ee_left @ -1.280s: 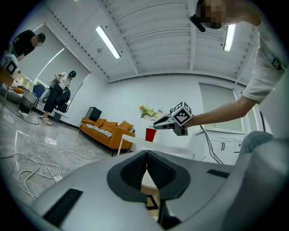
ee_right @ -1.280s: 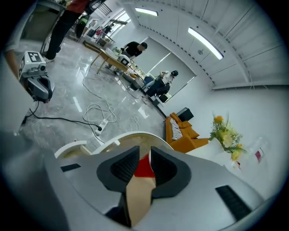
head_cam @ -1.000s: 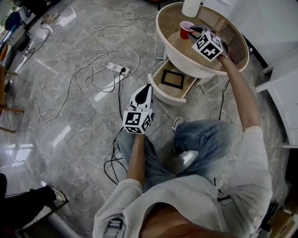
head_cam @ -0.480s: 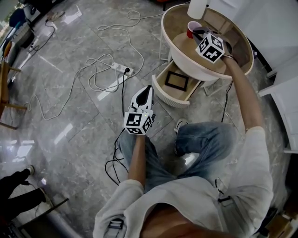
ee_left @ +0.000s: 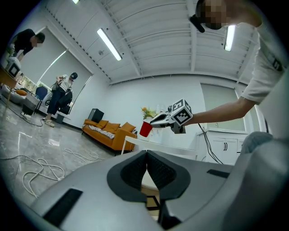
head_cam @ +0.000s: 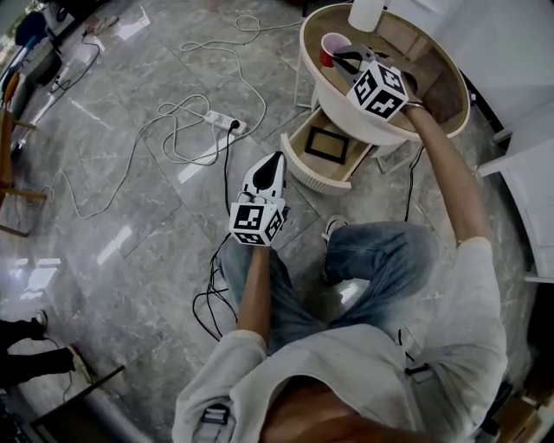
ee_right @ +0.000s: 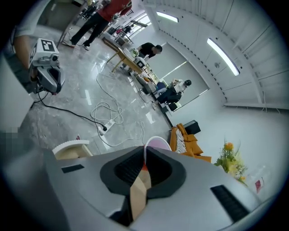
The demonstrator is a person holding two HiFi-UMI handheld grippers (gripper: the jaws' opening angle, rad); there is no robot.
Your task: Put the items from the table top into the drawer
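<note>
A red cup [head_cam: 331, 48] hangs over the left part of the round white table [head_cam: 322, 86]. My right gripper [head_cam: 341, 54] is shut on its rim; the jaws have just closed there. In the right gripper view the thin cup wall [ee_right: 155, 141] sits pinched between the pads [ee_right: 134, 168]. Below the table the drawer [head_cam: 298, 164] stands pulled out, with a black frame [head_cam: 327, 145] lying in it. My left gripper [head_cam: 275, 161] hovers in front of the drawer, shut and empty. From the left gripper view [ee_left: 146, 159] the red cup [ee_left: 145, 129] shows held up in the air.
A white cylinder [head_cam: 367, 13] stands at the table's far edge. A power strip [head_cam: 221, 126] and loose cables lie on the floor to the left. White cabinets [head_cam: 519, 164] stand on the right. The person's knees are just below the drawer.
The right gripper has closed on the red cup and carried it left, toward the table's left rim. The left gripper has stayed where it was.
</note>
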